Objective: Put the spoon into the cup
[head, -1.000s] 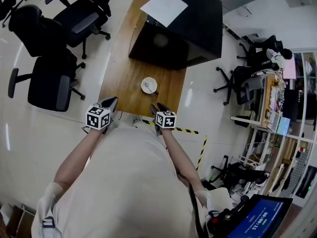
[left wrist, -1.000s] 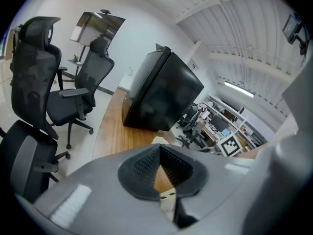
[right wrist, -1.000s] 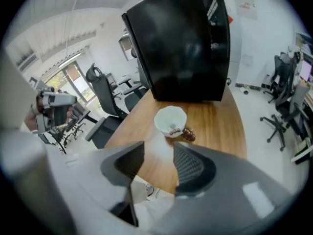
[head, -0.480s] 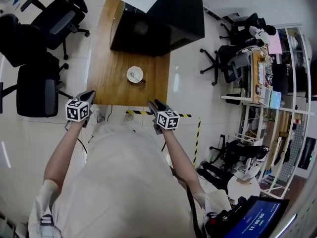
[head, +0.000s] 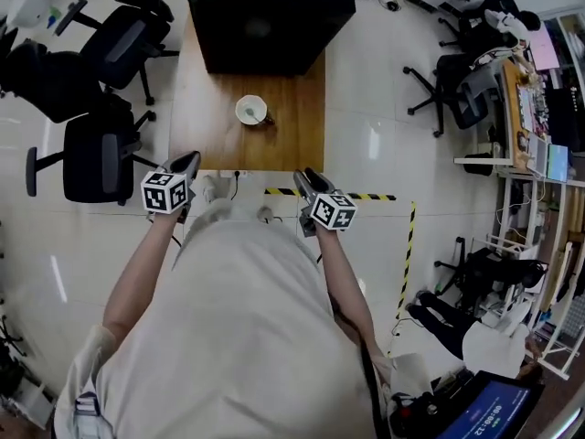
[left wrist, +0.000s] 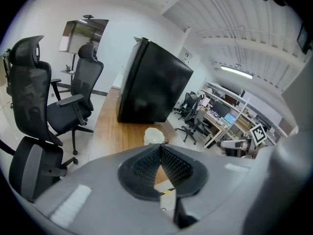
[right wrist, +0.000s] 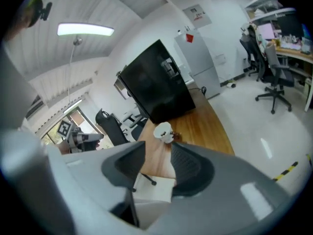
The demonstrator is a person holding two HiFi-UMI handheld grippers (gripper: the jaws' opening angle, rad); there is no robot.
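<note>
**Since the spoon is in, you retreat**

The small metal spoon point(head: 249, 112) lies in the round white cup point(head: 243, 104) on the brown wooden table point(head: 294, 140). Your left gripper point(head: 189, 160) is clenched empty. Your right gripper point(head: 309, 175), jaws apart, has just been narrowing on nothing.

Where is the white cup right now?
In the head view, the white cup stands on the wooden table, about midway across its width, just in front of the black box.

Cup point(head: 251, 110) on table point(head: 288, 131), before box point(head: 270, 16); chairs point(head: 96, 154) left of table.
</note>
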